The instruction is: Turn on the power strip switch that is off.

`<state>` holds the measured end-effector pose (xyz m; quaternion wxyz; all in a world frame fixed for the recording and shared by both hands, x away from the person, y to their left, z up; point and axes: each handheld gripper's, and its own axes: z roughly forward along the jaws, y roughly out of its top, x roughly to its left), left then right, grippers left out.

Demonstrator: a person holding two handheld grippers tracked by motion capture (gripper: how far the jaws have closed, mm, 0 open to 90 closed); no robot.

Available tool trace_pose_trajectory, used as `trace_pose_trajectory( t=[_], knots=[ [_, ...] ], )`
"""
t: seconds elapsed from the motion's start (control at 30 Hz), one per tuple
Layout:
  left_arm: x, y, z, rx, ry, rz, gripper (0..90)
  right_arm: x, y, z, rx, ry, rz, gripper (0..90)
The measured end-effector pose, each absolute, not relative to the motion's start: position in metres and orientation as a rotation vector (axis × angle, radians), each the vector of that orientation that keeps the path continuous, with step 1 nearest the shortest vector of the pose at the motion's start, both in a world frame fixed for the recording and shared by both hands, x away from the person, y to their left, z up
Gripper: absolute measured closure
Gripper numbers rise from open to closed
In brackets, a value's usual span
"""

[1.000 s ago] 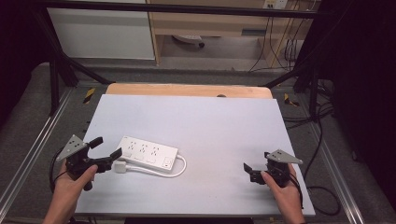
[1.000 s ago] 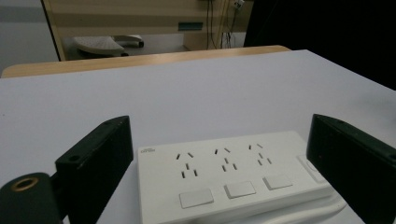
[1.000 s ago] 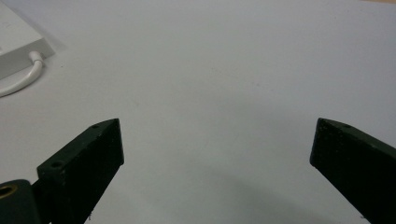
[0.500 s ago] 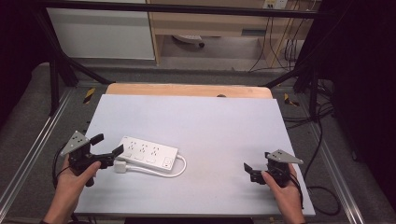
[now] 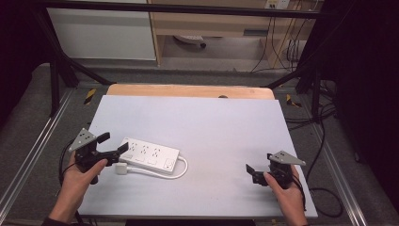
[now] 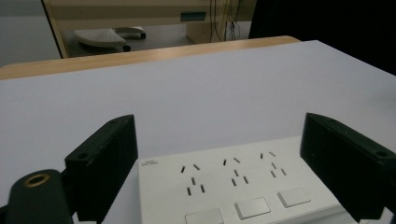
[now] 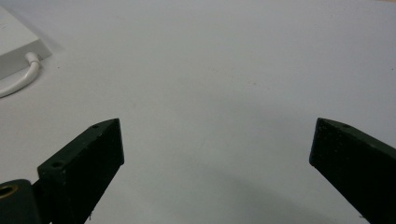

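The left gripper has edged in on the power strip, which lies at the tabletop's near left; its fingers straddle the strip's end, released but just starting to close, so a grasp looks imminent. The right gripper rests released

The left gripper now sits slightly nearer the short end of the white rectangular plastic power strip than a second ago. Its black fingers have just been closing a little, yet stand apart astride that end without pressing it.
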<state>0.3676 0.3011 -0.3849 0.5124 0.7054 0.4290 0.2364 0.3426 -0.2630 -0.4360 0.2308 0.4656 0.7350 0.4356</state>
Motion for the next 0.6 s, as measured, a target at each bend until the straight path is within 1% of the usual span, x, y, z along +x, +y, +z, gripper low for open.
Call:
trace_pose_trajectory(
  t=[0.13,0.2,0.3,0.33,0.47,0.6],
  knots=[
    [0.373,0.297,-0.386,1.712,1.036,0.573,16.8,0.343,-0.263,-0.436,1.284,2.022,1.198,3.6],
    [0.376,0.295,-0.386,1.733,1.046,0.557,17.6,0.343,-0.263,-0.436,1.284,2.021,1.199,3.6],
    [0.380,0.292,-0.386,1.755,1.047,0.541,22.7,0.343,-0.264,-0.436,1.281,2.021,1.201,3.6],
    [0.382,0.291,-0.386,1.759,1.046,0.542,22.7,0.343,-0.264,-0.436,1.281,2.021,1.201,3.6],
    [0.385,0.287,-0.387,1.764,1.048,0.525,28.8,0.342,-0.263,-0.435,1.283,2.020,1.205,3.7],
    [0.388,0.283,-0.390,1.789,1.056,0.518,37.2,0.342,-0.263,-0.435,1.282,2.021,1.202,3.7]
  ],
)
